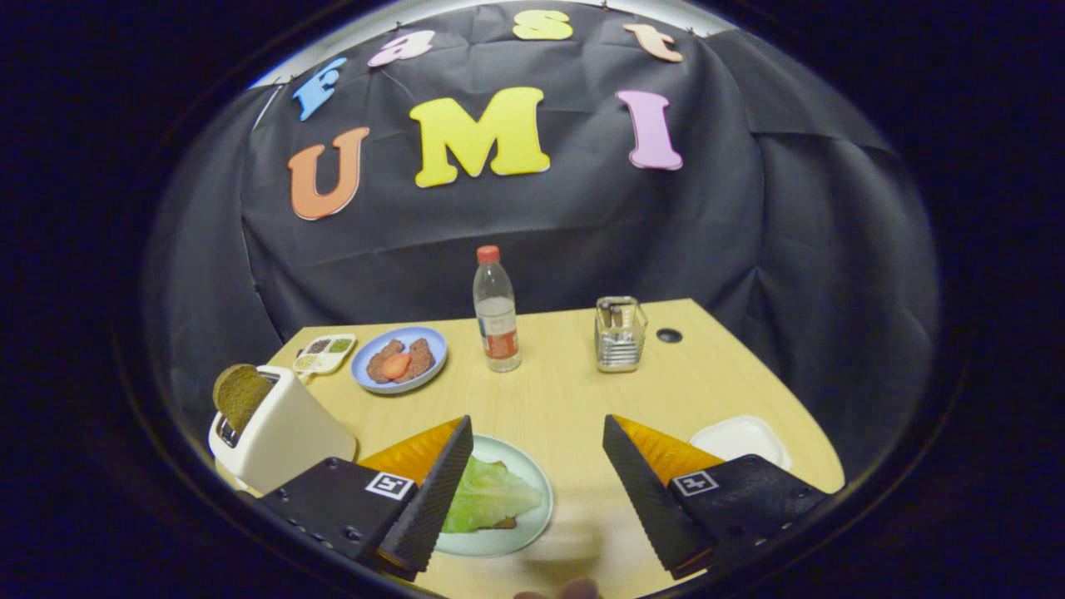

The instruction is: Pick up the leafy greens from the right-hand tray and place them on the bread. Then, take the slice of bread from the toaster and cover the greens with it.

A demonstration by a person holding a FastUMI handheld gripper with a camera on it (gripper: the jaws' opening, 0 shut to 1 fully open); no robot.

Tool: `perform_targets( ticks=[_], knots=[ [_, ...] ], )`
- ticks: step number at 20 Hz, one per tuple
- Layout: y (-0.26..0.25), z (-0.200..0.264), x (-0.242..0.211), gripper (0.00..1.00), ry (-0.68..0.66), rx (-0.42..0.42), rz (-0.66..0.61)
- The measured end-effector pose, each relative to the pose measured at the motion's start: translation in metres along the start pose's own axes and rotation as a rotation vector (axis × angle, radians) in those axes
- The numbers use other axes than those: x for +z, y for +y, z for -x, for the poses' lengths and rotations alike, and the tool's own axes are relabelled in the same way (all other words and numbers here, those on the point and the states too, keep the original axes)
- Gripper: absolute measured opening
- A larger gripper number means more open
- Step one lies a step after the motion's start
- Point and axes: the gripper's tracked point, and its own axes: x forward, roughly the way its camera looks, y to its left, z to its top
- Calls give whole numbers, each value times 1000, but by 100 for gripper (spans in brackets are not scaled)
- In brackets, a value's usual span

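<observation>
On wood table (566, 391), toaster (279, 428) w/ bread slice (240, 393) poking up, ready to grab next, leafy greens (487, 497) already laid on green plate (532, 470), gripper (537, 487) wide open, empty, right-hand tray (740, 437) bare.

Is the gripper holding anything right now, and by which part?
Nothing. The gripper has its jaws wide apart over bare table; the leafy greens already lie on the plate.

No readable text on the bottle (497, 309), its label illegible.
</observation>
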Motion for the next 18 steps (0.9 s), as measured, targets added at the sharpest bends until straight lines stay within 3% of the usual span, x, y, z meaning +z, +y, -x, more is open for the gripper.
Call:
perform_targets(
  ticks=[7,13,18],
  knots=[
    [48,73,62,96,-138,28,29],
    [133,95,70,96,-158,112,82],
    [219,101,59,96,-122,202,31]
  ],
)
